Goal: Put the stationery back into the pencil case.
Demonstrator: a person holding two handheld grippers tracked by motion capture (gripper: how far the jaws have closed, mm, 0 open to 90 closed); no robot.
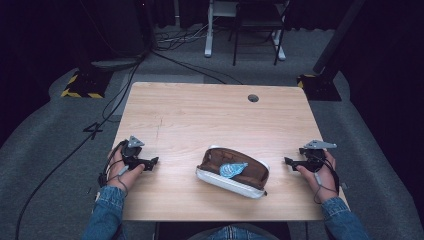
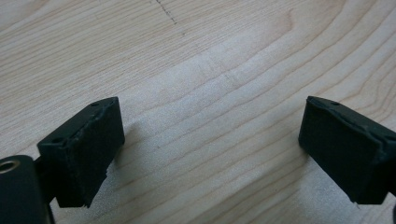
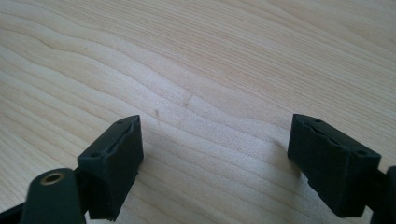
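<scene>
A brown pouch with a white rim (image 1: 232,171) lies on the wooden table (image 1: 200,115), near its front edge and just right of centre. A light blue piece (image 1: 232,169) rests on top of the pouch. My left gripper (image 1: 150,163) sits low over the table to the left of the pouch, apart from it. In the left gripper view my left gripper (image 2: 210,140) stands open over bare wood. My right gripper (image 1: 289,161) rests to the right of the pouch, pointing at it. My right gripper (image 3: 215,149) is open too, with nothing between its jaws.
A round cable hole (image 1: 253,98) is in the table's far right part. Beyond the table are grey carpet, cables (image 1: 120,95), a white desk leg (image 1: 209,30) and a dark stand base with yellow-black tape (image 1: 82,85).
</scene>
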